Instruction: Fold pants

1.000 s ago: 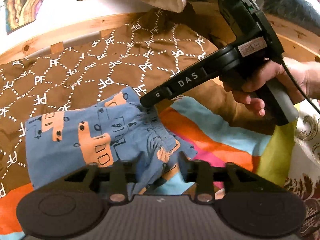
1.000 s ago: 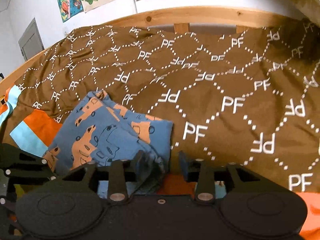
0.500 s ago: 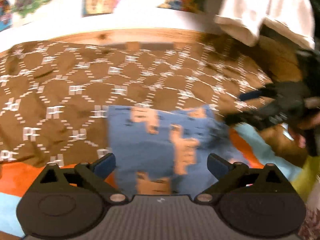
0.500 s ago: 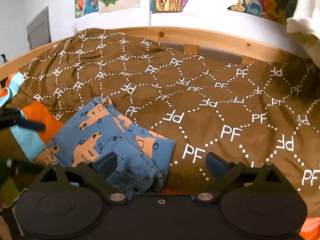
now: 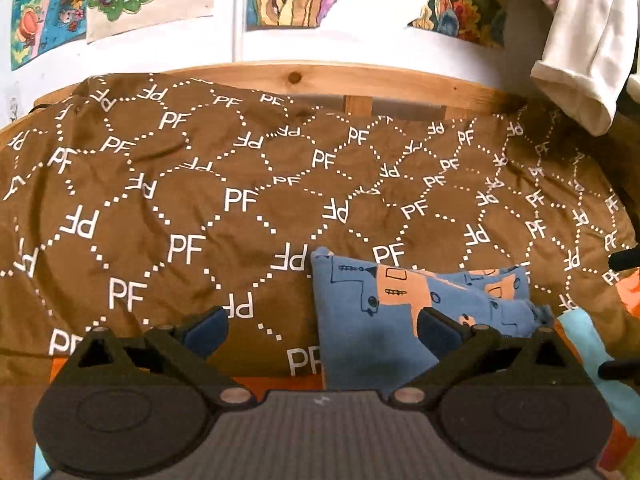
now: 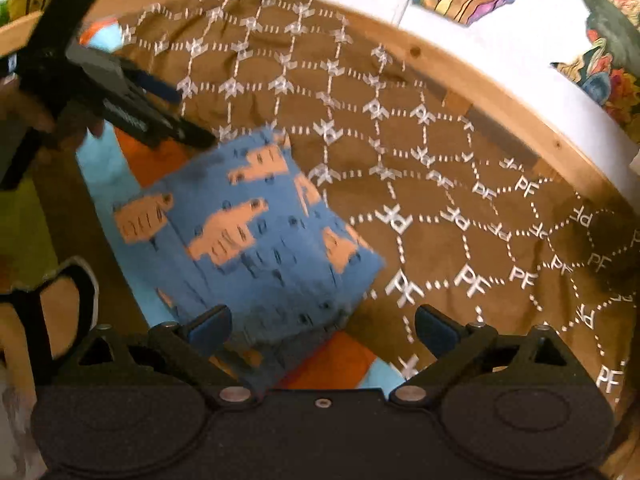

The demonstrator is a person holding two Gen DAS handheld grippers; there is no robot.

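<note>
The pants (image 5: 380,320) lie folded into a compact blue square on the brown blanket (image 5: 240,200), at its near edge where an orange and light-blue cover (image 6: 340,360) shows. Both tools stand wide with nothing between the fingers: the left gripper (image 5: 322,330) hangs above the blanket just left of the pants, and the right gripper (image 6: 322,330) hangs over their near corner, touching nothing.

The fold looks done, so this reads as the release step. Any next move would be a check that the layers sit flat, or a light press on the bunched edge at the right.

The right wrist view is blurred, so the edges may not be aligned; I cannot tell. The near side of the pants is hidden behind both gripper bodies in the 2 views.
</note>
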